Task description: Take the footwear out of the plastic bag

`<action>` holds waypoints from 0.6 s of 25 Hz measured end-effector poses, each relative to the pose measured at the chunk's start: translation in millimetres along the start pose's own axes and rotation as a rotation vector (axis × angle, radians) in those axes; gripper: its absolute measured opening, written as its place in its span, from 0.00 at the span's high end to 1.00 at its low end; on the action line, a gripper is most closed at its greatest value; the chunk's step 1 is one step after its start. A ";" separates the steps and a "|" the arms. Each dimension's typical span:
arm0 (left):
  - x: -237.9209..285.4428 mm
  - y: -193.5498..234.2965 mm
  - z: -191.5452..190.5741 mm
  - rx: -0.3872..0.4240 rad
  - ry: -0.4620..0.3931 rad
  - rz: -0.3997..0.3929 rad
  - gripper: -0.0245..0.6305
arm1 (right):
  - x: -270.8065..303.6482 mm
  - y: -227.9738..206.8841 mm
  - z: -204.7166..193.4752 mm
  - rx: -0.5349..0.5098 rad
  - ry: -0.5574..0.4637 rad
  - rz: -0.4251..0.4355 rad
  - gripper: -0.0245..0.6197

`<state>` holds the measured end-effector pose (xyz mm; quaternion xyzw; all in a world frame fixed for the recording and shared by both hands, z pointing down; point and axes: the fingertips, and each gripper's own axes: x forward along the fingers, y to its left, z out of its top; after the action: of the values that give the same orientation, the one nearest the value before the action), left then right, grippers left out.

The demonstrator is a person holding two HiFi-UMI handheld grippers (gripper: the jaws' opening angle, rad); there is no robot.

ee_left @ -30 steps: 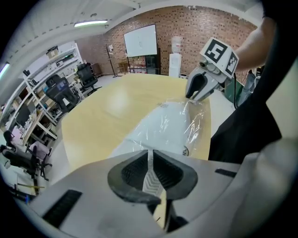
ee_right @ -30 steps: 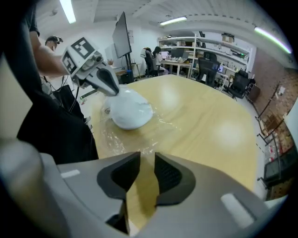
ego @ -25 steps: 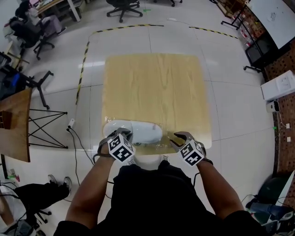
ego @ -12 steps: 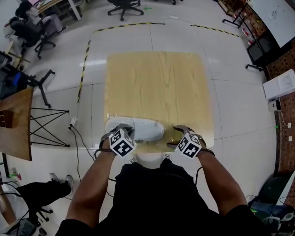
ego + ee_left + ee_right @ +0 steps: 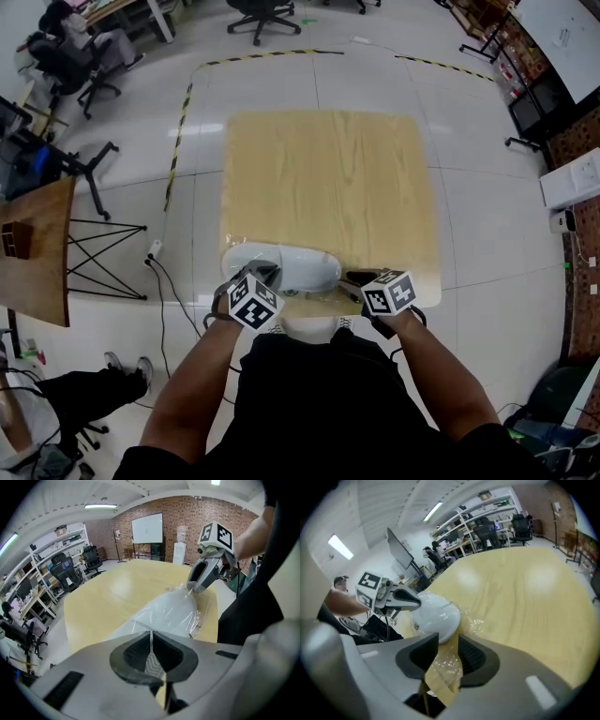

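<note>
i'm at the opening step: getting hold of the plastic bag (image 5: 445, 667) at both ends so the footwear (image 5: 286, 265) can come out. the white footwear is still fully inside the clear film, lying on the table (image 5: 328, 178) just past my left fingertips and off to the left of my right ones.

my left gripper (image 5: 151, 644) has just been closing and is now all but shut, with only a thin fold of the bag's film pinched between its pads. my right gripper (image 5: 445, 651) has also just been closing. its jaws stand part way apart with a crumpled bunch of the bag's loose end filling the gap, so i judge it has that end held.

next, i think, the two grips must work against each other. one should hold the film still while the other draws the loose end back, so the mouth opens. the film is thin and slippery, so a pull may just slide through my pads or drag the footwear along with it.

against a second ago, my right gripper has rolled, its marker cube now showing a flatter top face, and it has shifted a little along the table's near edge. my left gripper, the bag and the footwear lie much as they did.
</note>
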<state>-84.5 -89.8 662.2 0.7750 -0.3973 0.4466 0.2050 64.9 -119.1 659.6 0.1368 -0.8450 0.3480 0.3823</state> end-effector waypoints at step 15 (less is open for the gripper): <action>-2.7 -2.1 4.9 -0.015 -0.045 0.025 0.94 | -3.6 -11.1 21.1 0.327 -0.117 0.092 0.88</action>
<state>-81.0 -90.6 657.5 0.7784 -0.4148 0.4283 0.1963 61.2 -141.8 652.5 0.1783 -0.8034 0.4892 0.2890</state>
